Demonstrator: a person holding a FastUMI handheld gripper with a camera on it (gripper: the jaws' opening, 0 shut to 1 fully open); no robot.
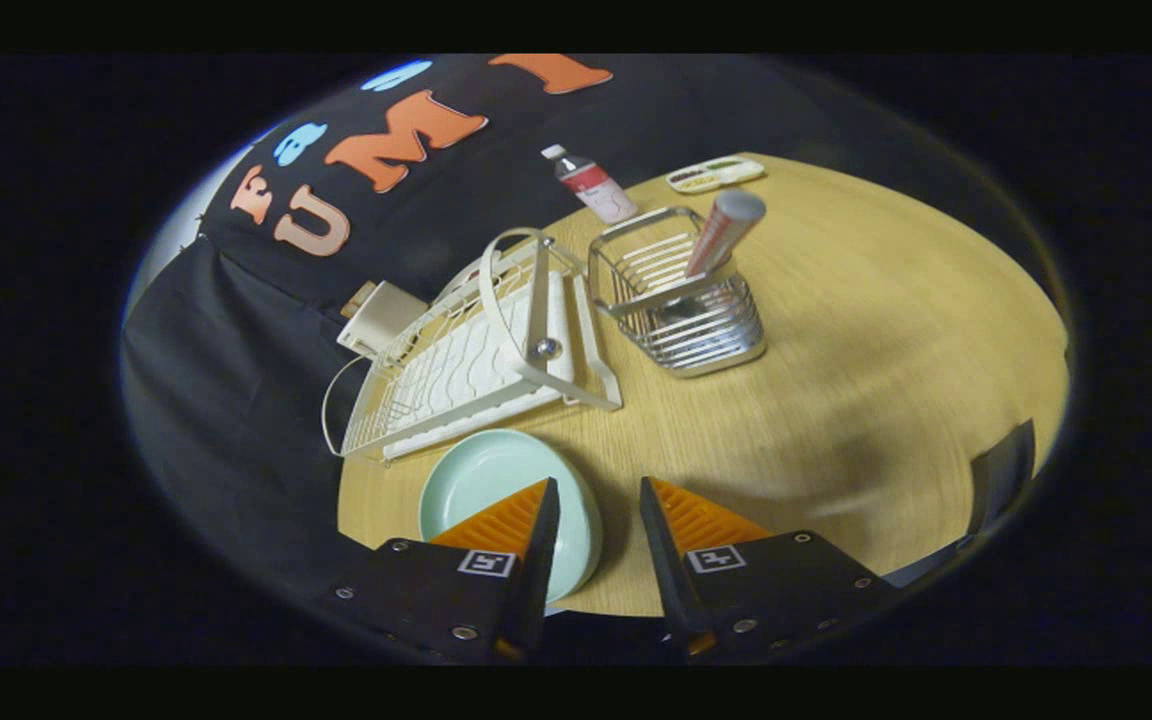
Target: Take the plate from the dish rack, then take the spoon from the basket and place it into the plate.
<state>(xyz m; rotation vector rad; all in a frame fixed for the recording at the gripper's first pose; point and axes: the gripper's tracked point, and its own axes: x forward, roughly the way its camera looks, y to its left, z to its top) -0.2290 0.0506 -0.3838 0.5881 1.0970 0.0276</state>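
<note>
A pale green plate (pixel 491 482) lies flat on the wooden table (pixel 856 400), just in front of the white dish rack (pixel 466 365). My gripper (pixel 598 488) hangs open above the plate's right rim. Its left finger (pixel 511 520) overlaps the plate and its right finger (pixel 701 520) is over bare table. Nothing is pressed between them. Beyond the fingers stands a wire basket (pixel 691 320), to the right of the rack. The spoon (pixel 726 232) leans in it, its thick handle sticking up and out; its bowl is hidden inside the basket.
A small bottle with a red label (pixel 591 185) stands behind the basket. A flat white tray with compartments (pixel 716 173) lies at the table's far edge. A beige box (pixel 378 315) sits behind the rack. Open wood stretches right of the basket.
</note>
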